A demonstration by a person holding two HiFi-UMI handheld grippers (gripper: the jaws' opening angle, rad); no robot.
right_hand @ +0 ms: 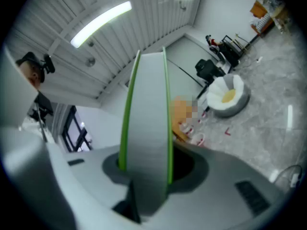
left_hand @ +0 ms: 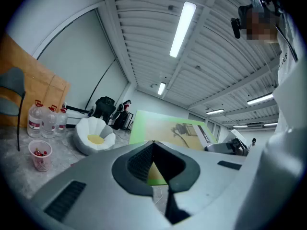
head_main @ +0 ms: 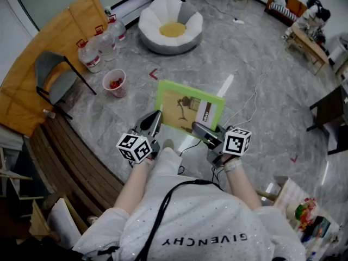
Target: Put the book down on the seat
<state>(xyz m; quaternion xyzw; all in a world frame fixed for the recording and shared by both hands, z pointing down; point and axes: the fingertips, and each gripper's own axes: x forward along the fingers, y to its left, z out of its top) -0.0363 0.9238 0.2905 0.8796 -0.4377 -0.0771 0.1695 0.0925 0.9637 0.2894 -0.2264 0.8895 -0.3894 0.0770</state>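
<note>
A thin book (head_main: 185, 110) with a green border and a tan cover hangs flat over the floor in front of me. My right gripper (head_main: 198, 128) is shut on its near right edge. In the right gripper view the book (right_hand: 146, 119) stands edge-on between the pads of that gripper (right_hand: 146, 169). My left gripper (head_main: 155, 120) lies against the book's near left edge. The left gripper view shows the book (left_hand: 168, 128) beyond its jaws (left_hand: 154, 169), one corner in the gap, and any contact is hidden. The round white seat (head_main: 171, 26) with a yellow centre rests on the floor farther ahead.
A grey chair (head_main: 54, 72) stands left in front of an orange board (head_main: 27, 86). Several water bottles (head_main: 100, 45) and a cup (head_main: 115, 82) sit on the floor beside it. A cable (head_main: 247, 105) trails right of the book. A dark chair (head_main: 331, 110) stands far right.
</note>
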